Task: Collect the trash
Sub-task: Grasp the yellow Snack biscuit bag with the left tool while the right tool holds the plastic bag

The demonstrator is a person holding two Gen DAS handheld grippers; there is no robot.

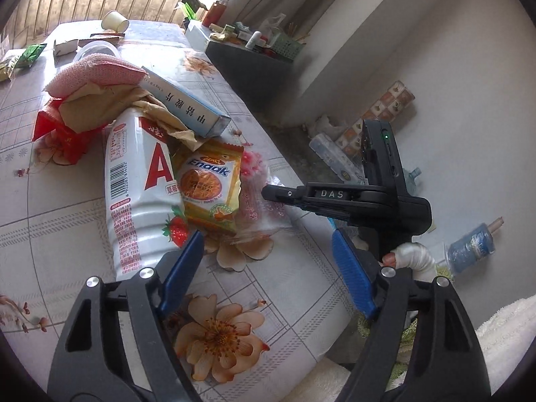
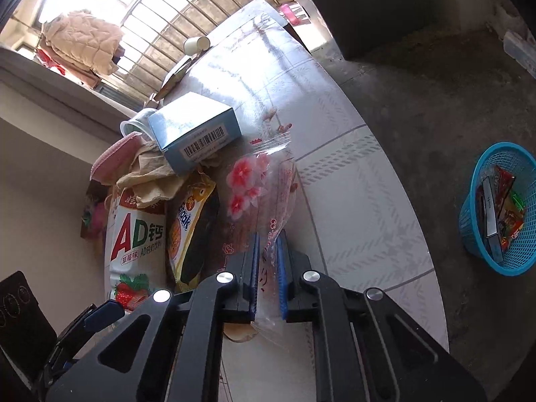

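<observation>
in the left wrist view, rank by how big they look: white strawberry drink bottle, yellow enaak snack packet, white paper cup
1. white strawberry drink bottle, largest
2. yellow Enaak snack packet
3. white paper cup, smallest, though it lies farthest from the camera, so its true size is unsure

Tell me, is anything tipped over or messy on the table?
Yes. The big white bottle lies on its side in a heap of wrappers, with a blue box propped crookedly on top. A paper cup has toppled over too.
</observation>
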